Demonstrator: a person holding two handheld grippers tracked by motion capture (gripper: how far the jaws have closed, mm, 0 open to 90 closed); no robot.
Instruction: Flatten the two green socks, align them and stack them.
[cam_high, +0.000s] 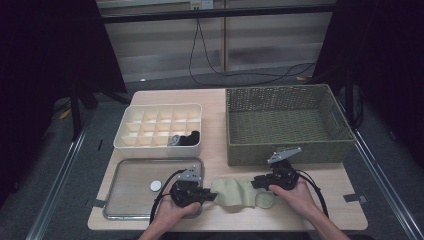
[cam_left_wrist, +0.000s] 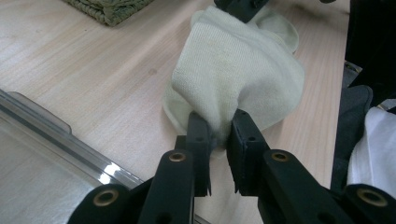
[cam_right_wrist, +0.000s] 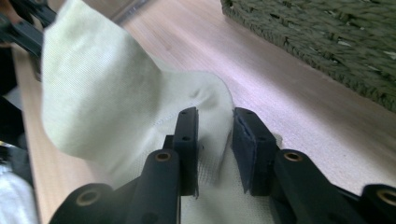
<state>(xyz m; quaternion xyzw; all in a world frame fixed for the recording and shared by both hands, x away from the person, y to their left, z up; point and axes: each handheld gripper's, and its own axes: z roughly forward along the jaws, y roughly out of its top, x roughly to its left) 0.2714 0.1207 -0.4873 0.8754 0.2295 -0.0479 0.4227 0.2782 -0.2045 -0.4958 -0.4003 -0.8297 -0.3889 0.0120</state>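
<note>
Pale green knitted sock (cam_high: 239, 192) lies on the light wooden table (cam_high: 215, 110), near the front edge, between the two hand-held grippers and just in front of the olive woven rectangular basket (cam_high: 286, 124). Left gripper (cam_high: 214, 195) comes in from the sock's left end; in its own view the jaws are pinching a bunched fold of the sock's fabric (cam_left_wrist: 243, 70), cloth squeezed in the narrow gap between the pads. Right gripper (cam_high: 255, 184) sits at the sock's right part; in its own view the sock (cam_right_wrist: 116, 107) runs up between and under the jaws, gap between them moderate, fabric in it, but I cannot tell whether the pads actually press on the cloth. Sock rises off the table toward the left gripper in that view, rest of it flat on the wood. Left of the sock: shallow grey metal tray (cam_high: 131, 200) with a small white round disc (cam_high: 156, 185) on it. Behind the tray: cream plastic divided organiser box (cam_high: 159, 146), dark items (cam_high: 184, 139) in a front compartment. Basket interior looks bare.
</note>
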